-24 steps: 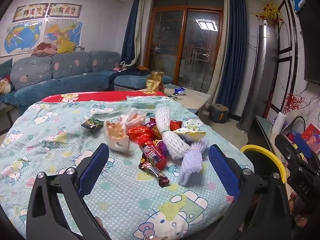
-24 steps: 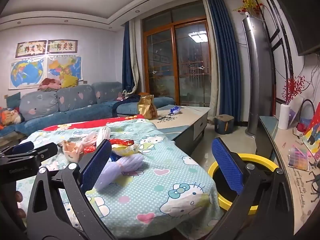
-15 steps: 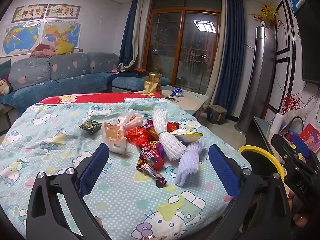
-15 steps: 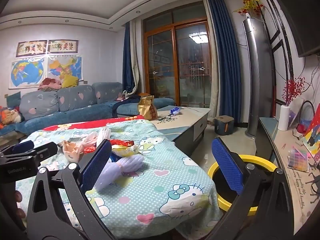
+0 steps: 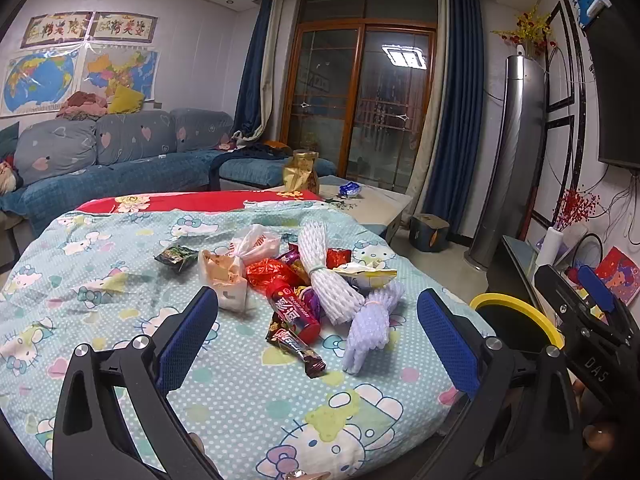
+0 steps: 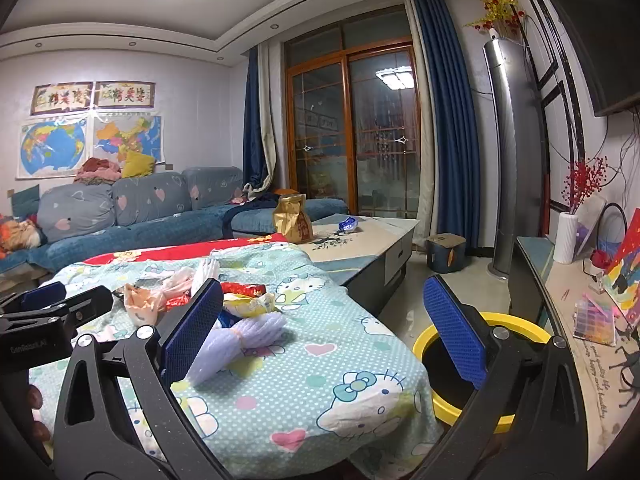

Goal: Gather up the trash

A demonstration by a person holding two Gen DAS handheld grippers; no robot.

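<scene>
Little has moved: both tools, left [image 5: 318, 330] and right [image 6: 322, 330], hang wide and empty before the wrappers [image 5: 296, 280], bin [image 6: 486, 364] alongside for drops.

Blue sectional sofa with heart-print cushions [image 5: 120, 152], two wall maps [image 5: 80, 76], dark blue curtains [image 6: 448, 120], wooden-framed glass doors [image 5: 360, 100], tall silver tower unit [image 5: 516, 152], white ribbed vase [image 6: 566, 238]

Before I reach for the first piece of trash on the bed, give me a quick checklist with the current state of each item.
1. Left gripper open and empty: ok.
2. Right gripper open and empty: ok.
3. Trash pile in view on the blanket, nothing covering it: ok.
4. Nearest pieces, chocolate bar wrapper and lilac foam net, lie apart enough to pinch singly: ok.
5. Yellow-rimmed bin open beside the bed: ok.
6. Room left inside the bin: cannot tell.
</scene>
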